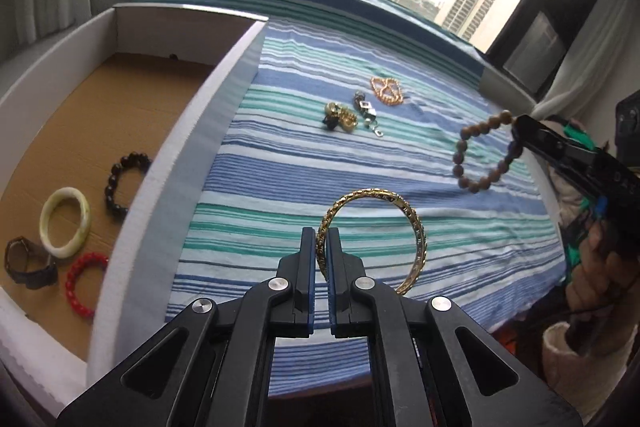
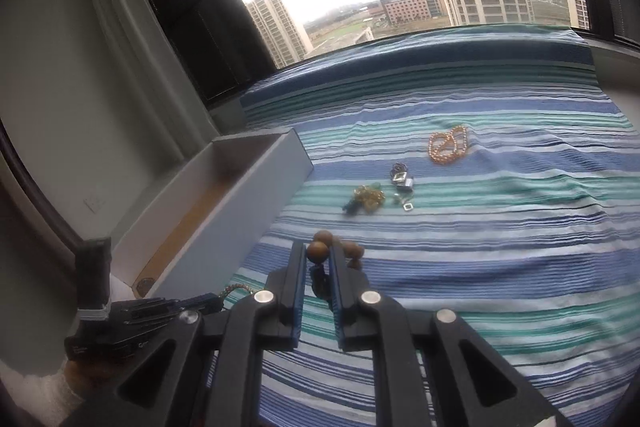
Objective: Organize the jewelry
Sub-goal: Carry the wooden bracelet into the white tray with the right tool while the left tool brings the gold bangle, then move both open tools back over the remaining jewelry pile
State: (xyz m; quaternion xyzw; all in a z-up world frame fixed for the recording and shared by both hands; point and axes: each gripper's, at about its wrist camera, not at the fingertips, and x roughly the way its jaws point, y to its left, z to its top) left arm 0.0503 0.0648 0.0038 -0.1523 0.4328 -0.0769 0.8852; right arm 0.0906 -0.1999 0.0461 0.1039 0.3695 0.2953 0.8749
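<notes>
My left hand-held gripper (image 1: 321,241) clamped on gold bangle (image 1: 372,239) above striped bedspread (image 1: 280,155), my right hand-held gripper (image 2: 319,259) pinching wooden bead bracelet (image 1: 480,151), open box (image 1: 224,99) at left holding four bracelets, loose jewelry (image 1: 360,111) beyond.

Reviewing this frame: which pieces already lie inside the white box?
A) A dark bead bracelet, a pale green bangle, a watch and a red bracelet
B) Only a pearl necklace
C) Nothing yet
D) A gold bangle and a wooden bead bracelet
A: in the left wrist view the white box holds the dark bead bracelet, pale green bangle, watch and red bracelet.
</notes>
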